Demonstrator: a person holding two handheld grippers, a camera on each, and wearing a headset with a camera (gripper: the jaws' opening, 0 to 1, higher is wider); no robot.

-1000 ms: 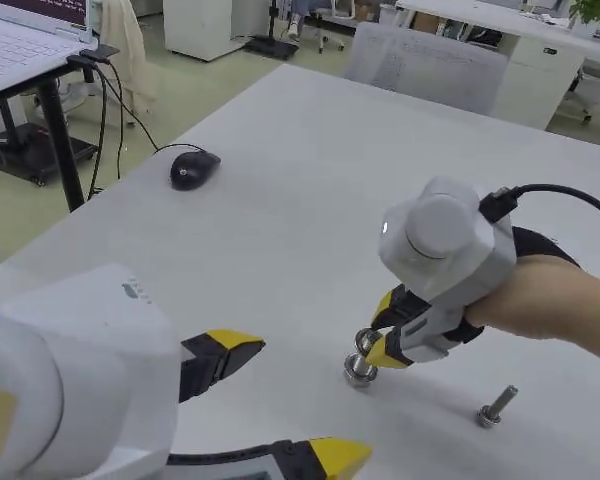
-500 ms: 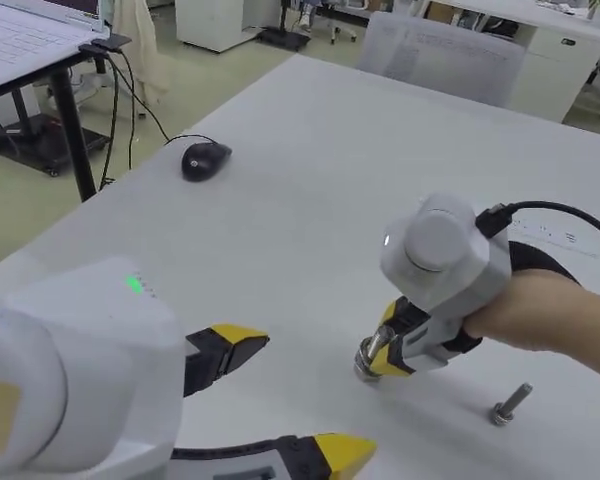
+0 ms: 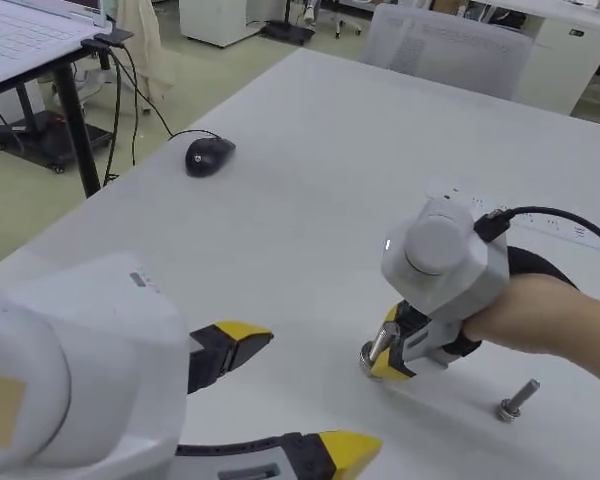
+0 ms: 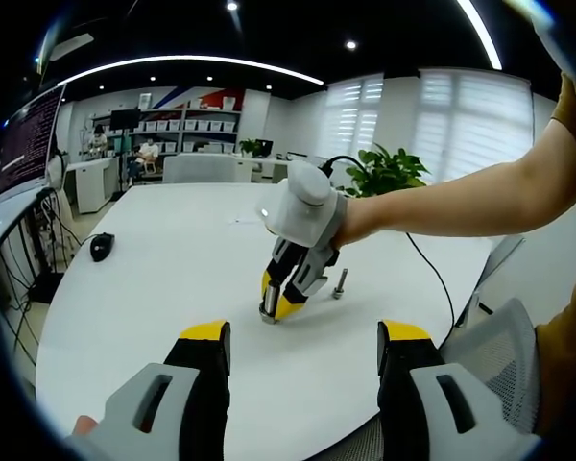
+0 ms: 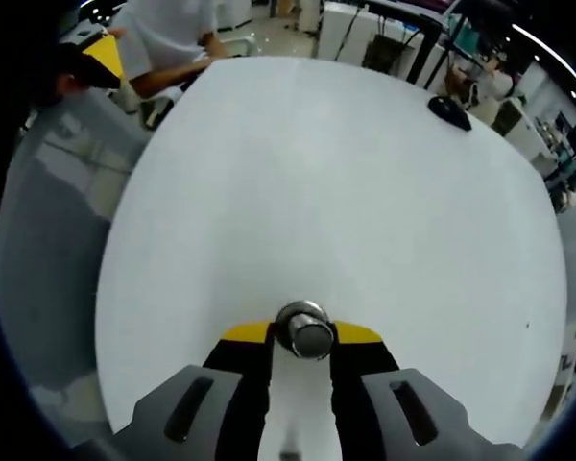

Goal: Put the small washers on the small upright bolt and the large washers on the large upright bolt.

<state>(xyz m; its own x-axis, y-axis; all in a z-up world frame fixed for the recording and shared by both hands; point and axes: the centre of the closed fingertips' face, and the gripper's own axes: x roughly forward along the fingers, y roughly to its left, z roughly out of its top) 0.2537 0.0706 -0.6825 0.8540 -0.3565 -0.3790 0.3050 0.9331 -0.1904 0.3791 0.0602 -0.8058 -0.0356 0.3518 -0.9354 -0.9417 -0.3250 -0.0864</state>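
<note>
The large upright bolt point(image 3: 379, 343) stands on the white table point(image 3: 310, 200), seen end-on in the right gripper view as a round metal top point(image 5: 304, 329). My right gripper point(image 3: 388, 362) is down over it, jaws close together on a large washer point(image 5: 304, 317) ringing the bolt's top. In the left gripper view the right gripper point(image 4: 280, 304) points down at the bolt point(image 4: 268, 313). The small bolt point(image 3: 516, 398) stands to its right, also visible as a small bolt point(image 4: 339, 282). My left gripper point(image 3: 298, 395) is open near the front edge, its jaws wide apart point(image 4: 305, 333).
A black mouse point(image 3: 208, 156) with a cable lies at the table's far left. A desk with a laptop point(image 3: 20, 25) stands beyond the left edge. A chair point(image 3: 445, 50) is at the far side. A person's hand point(image 3: 540, 315) holds the right gripper.
The right gripper has come down with the washer, from just above the large bolt to around its shaft. The camera has shifted a little. The left gripper has held still.
</note>
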